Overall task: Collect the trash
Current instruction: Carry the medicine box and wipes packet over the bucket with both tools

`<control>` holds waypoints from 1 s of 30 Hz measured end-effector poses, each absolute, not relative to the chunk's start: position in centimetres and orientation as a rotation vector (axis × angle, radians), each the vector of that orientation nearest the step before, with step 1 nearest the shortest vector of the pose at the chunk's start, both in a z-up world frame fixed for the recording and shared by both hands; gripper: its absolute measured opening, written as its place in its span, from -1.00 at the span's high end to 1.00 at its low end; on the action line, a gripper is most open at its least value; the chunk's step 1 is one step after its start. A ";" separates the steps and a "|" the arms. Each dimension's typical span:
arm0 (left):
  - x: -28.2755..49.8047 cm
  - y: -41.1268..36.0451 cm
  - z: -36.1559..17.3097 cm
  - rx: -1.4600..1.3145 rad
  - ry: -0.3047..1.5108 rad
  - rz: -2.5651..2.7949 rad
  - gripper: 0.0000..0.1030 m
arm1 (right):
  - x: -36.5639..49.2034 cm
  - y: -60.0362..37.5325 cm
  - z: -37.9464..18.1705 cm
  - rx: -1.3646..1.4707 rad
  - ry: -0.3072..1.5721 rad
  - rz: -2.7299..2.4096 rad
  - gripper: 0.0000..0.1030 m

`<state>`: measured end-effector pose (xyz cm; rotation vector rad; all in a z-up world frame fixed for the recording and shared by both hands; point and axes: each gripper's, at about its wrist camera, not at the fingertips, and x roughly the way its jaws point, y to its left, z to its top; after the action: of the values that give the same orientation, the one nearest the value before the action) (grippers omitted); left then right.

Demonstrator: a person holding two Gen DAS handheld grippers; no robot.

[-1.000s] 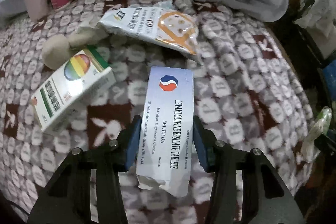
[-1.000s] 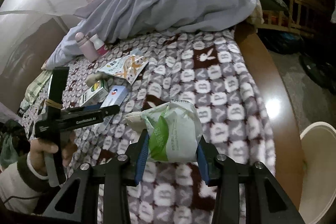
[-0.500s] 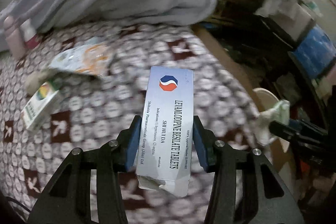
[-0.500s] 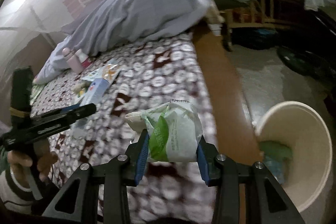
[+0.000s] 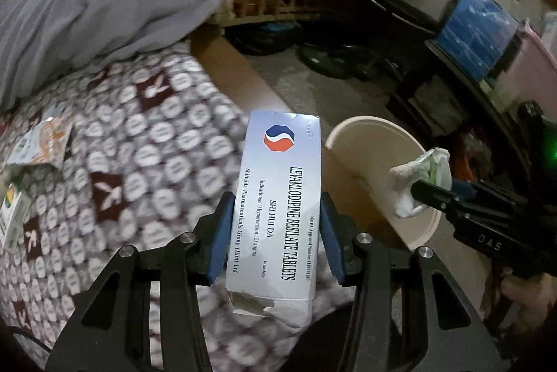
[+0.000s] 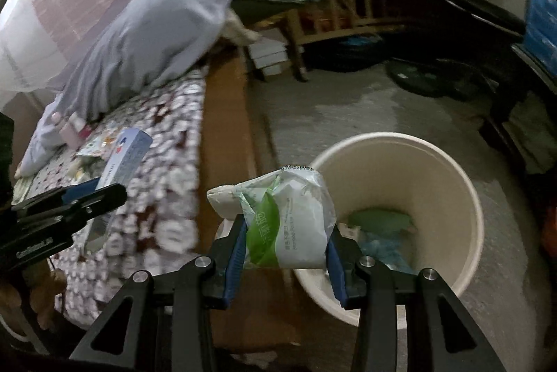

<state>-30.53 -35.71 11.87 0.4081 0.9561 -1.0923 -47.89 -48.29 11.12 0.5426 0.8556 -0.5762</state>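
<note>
My left gripper (image 5: 275, 239) is shut on a white tablet box (image 5: 278, 198) with a red and blue logo, held above the bed's edge, left of the cream bin (image 5: 362, 138). My right gripper (image 6: 283, 241) is shut on a white and green wrapper (image 6: 289, 218), held over the near left rim of the cream bin (image 6: 452, 184). Green and blue trash lies inside the bin. The right gripper (image 5: 431, 194) with the wrapper also shows in the left wrist view. The left gripper (image 6: 90, 198) with the box also shows in the right wrist view.
The patterned blanket (image 5: 139, 145) bears a snack packet (image 5: 41, 145) and a colourful box (image 5: 12, 208). A grey pillow (image 5: 104, 6) lies at the back. The brown bed frame (image 6: 226, 128) runs beside the concrete floor (image 6: 348, 114). Cluttered shelves stand beyond.
Both grippers have swung right from over the bed toward the bin, each still holding its item. The right gripper's wrapper now hangs at the bin's rim.
</note>
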 end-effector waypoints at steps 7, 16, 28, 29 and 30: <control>-32.9 -38.3 11.5 0.458 0.949 -1.135 0.13 | -50.6 -49.9 10.3 0.567 0.855 -0.644 0.22; -34.8 -40.7 10.8 0.499 0.951 -1.171 0.12 | -52.7 -51.4 9.4 0.609 0.856 -0.693 0.22; -36.0 -42.5 10.1 0.521 0.959 -1.198 0.12 | -53.4 -52.2 8.8 0.601 0.882 -0.723 0.21; -36.1 -42.6 10.0 0.521 0.961 -1.201 0.12 | -53.4 -52.3 8.7 0.601 0.885 -0.725 0.21; -36.1 -42.8 10.0 0.519 0.964 -1.205 0.13 | -53.5 -52.3 8.6 0.600 0.888 -0.728 0.21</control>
<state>-36.11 -42.76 9.99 0.5194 0.9642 -1.2050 -53.48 -52.31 8.62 0.6000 0.8884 -0.7281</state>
